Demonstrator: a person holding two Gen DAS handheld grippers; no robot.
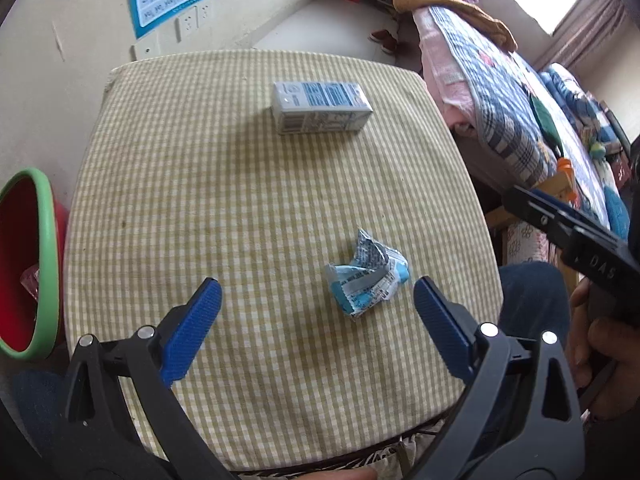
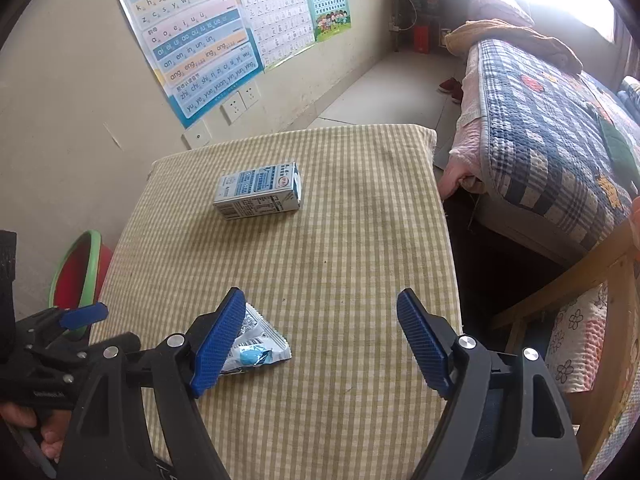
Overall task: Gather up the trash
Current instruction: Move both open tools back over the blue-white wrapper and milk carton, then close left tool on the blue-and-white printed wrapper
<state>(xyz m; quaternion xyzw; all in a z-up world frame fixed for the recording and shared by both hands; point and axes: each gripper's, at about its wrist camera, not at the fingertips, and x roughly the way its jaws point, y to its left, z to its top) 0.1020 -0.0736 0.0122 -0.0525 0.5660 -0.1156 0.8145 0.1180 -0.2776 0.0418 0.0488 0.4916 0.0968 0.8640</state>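
Here, mid-cleanup:
Progress: two pieces of trash lie on the table, neither picked up; collection looks barely begun, though something pale and crinkled already sits inside the bin.
Crumpled wrapper: a blue-and-silver foil packet, squashed, resting on the cloth near the table's front edge, just ahead of the left tool and partly hidden behind the right tool's left pad in the right wrist view.
Milk carton: a small blue-and-white box lying on its side, well apart from the wrapper, toward the table's far end.
Left gripper: jaws spread wide, nothing between them, poised over the cloth with the wrapper just beyond the tips.
Right gripper: jaws likewise wide apart and empty, above the table's near right portion.
Bin: a red basin with a green rim, on the floor beside the table's left edge; the likely destination.
Left to do: by my reading, grasp the wrapper, drop it in the bin, then the carton.
Surface: yellow-and-white checked cloth, slightly stained.
Room: a bed with a patchwork quilt to the right, pinyin posters and sockets on the wall, bright window beyond.
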